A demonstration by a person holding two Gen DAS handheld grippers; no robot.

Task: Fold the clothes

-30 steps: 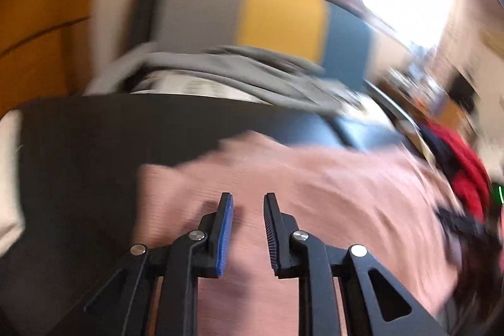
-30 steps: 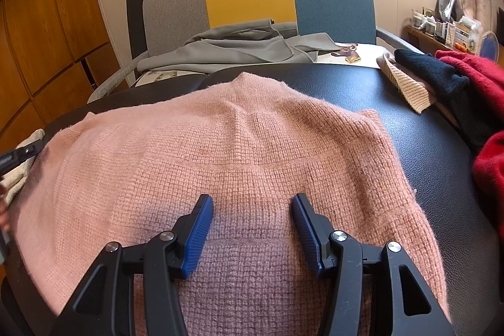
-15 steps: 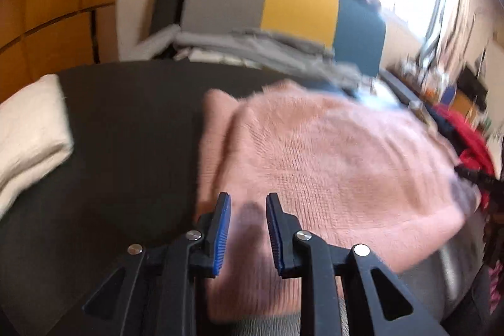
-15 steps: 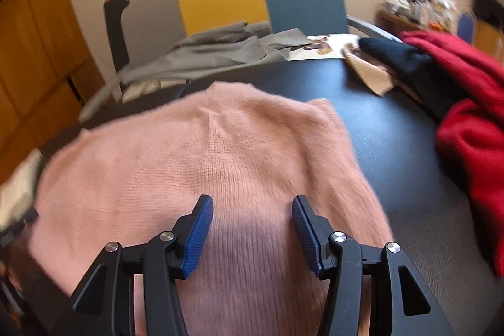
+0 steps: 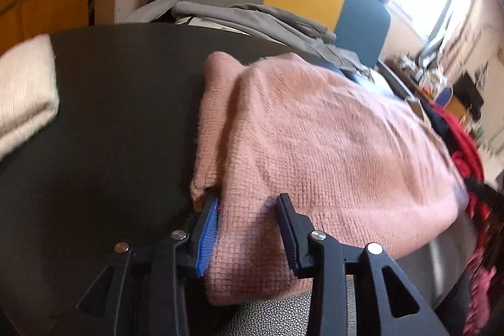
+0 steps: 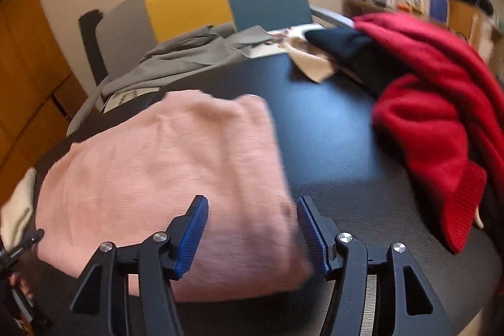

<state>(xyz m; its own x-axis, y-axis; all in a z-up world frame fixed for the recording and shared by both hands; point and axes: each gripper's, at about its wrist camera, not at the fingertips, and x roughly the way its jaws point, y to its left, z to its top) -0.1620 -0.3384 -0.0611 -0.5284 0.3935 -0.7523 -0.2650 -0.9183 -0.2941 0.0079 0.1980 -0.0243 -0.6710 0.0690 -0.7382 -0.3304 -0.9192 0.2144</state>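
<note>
**Pink sweater folded to a block; both tools letting go**

The pink sweater (image 5: 315, 147) now lies as a compact folded block on the dark bench (image 5: 110, 115). A second ago it was spread wide across the bench, reaching almost to both edges in the right wrist view; it has since been narrowed, and its left side shows a doubled layer with a rolled inner edge beside the top panel.

Left tool (image 5: 249, 229): its jaws are opening. One second ago they stood close together over the knit. The near left corner of the sweater sits between them, with the blue pad against the fold edge and the other finger standing clear of the cloth. I judge this a release, not a grip.

Right tool (image 6: 252, 229): its jaws are also opening, a little wider than before. The near right corner of the sweater lies between them, with no pinch visible. The picture is blurred here, so contact with the right pad cannot be confirmed.

Other items relative to the sweater: a cream folded cloth (image 5: 22, 96) to its left, on the bench edge; a red garment (image 6: 434, 128) and a dark one (image 6: 343, 43) to its right; a grey garment (image 6: 176, 59) on the chair beyond.

Assessment: this fold appears complete or nearly so. Remaining work is likely squaring the near edge, moving the block aside, and taking up the unfolded pile at right.
</note>
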